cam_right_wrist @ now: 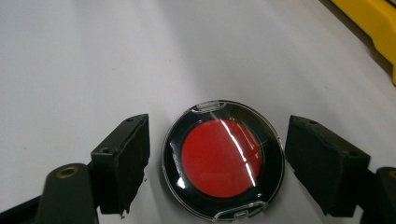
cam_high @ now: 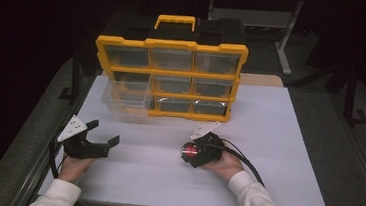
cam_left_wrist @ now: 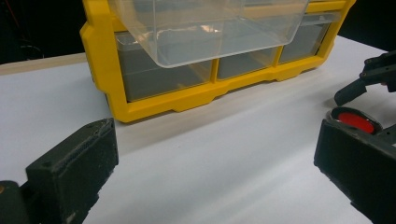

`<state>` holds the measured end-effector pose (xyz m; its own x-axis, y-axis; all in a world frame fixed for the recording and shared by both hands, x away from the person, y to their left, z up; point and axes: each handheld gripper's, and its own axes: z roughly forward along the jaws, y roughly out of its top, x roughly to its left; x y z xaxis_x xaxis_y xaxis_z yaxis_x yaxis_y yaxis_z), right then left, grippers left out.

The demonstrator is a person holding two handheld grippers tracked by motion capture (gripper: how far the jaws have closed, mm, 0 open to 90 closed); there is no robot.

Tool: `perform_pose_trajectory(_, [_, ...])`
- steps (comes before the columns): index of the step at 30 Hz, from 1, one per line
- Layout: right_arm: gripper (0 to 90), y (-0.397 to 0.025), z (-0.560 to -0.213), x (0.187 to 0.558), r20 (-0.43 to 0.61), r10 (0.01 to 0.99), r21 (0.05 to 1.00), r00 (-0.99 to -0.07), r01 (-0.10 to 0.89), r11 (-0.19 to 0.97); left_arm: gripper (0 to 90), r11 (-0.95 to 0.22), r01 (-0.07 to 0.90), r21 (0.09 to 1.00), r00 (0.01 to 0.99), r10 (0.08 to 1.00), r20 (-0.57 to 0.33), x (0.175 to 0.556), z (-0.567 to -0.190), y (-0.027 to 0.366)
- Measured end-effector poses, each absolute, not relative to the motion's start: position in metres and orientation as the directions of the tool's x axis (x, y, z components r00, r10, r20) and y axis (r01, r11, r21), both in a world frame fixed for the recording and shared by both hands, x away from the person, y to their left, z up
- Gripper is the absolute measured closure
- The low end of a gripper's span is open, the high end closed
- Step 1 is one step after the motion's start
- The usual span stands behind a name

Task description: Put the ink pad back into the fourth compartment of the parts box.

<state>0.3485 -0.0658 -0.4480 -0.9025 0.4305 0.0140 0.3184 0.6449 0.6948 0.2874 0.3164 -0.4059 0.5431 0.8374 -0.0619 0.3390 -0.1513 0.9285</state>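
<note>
Straddling the red compact (cam_right_wrist: 223, 158) near the tabletop's (cam_high: 276, 156) middle, the right gripper (cam_right_wrist: 217, 154) is standing wide, not yet closing, the left gripper (cam_high: 101, 137) also gaping, the pulled-out clear drawer (cam_high: 126, 98) awaiting it

No legible text, labels, brand marks, nos. or signs on any surface inspected. Round red compact (cam_right_wrist: 223, 158) between right gripper (cam_right_wrist: 217, 161) jaws: lid plain, no print readable. Yellow organizer (cam_high: 169, 76) beyond the grippers: no markings readable.
</note>
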Motion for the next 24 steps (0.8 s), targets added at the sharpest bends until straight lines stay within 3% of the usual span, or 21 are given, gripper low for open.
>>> perform_pose_trajectory(9, [28.3, -0.0661, -0.4515, 0.3488, 0.001, 0.437, 0.682, -0.899, 0.320, 0.658, 0.0, -0.154, 0.339, 0.928, 0.545, 0.836, -0.060, 0.2875, -0.4061, 0.3162])
perform_pose_trajectory(24, [29.1, -0.0680, -0.4455, 0.3497, 0.021, 0.443, 0.697, -0.896, 0.331, 0.636, 0.0, -0.154, 0.337, 0.929, 0.548, 0.834, -0.060, 0.2877, -0.4058, 0.3159])
